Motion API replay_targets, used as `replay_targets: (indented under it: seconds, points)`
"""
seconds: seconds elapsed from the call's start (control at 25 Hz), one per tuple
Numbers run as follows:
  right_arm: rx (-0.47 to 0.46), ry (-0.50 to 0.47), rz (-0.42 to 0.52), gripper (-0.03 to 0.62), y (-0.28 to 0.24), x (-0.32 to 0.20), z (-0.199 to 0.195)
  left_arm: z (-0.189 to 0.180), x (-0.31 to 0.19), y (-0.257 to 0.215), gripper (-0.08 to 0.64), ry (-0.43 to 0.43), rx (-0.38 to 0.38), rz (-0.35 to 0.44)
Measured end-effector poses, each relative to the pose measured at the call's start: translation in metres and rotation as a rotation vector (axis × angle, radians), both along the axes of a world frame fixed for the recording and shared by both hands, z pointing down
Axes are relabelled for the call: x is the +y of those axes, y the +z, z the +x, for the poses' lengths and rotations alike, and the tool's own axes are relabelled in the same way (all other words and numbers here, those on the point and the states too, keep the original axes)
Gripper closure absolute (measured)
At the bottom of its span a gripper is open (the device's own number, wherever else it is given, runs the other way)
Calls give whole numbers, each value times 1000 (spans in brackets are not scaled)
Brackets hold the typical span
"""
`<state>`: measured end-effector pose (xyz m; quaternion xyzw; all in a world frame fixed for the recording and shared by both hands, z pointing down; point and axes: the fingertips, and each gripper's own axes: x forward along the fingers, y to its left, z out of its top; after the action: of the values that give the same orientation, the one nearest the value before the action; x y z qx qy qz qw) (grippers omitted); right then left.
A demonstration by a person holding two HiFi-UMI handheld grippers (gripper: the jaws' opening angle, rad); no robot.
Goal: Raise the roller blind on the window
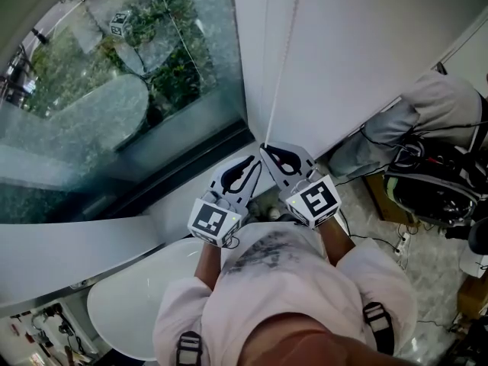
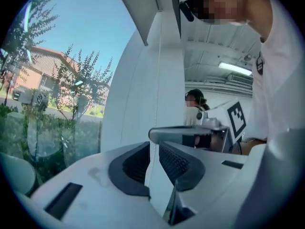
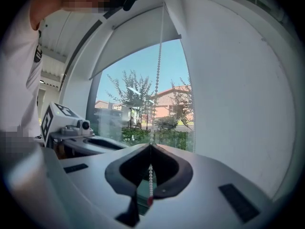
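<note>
The person's pale shirt (image 1: 290, 303) fills the bottom of the head view, right under the camera. The big glass window (image 1: 114, 90) takes up the upper left, with green trees outside. The white roller blind (image 3: 136, 37) sits high in the right gripper view. It covers only the top of the glass, so it looks partly raised.

The right gripper (image 3: 150, 145) is in the middle of the head view. Its jaws are together, pinching the thin white bead cord (image 3: 157, 80), likely so the blind cannot slip back down. The left gripper (image 2: 153, 147) is just beside it. Its jaws are apart and press on nothing, probably ready to take the cord higher up.
</note>
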<state>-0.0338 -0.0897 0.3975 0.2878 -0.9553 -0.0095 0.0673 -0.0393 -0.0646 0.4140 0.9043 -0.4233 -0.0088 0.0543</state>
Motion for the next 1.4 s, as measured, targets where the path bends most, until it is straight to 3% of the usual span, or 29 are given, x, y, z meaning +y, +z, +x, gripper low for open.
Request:
replay_targets:
  seconds: [0.16,0.76,0.92,1.04,1.4]
  points:
    - [1,4,-1,531,2,-3,1,-4,-1,-41,512,-3,-1,71]
    - [10,-11,6,531,9,-11,-9,15,-43,-160,489,59,-36,221]
    - [-2,-23,19,531,10,-18,-11,19,-57,-169,494,52,-40,225]
    - [3,-21,12,531,10,-17,-9,20,-60,-171,542,30,-30,226]
    - [26,-18,-13,531,17,-16,-7,22,-53,-163,549,3,2,225]
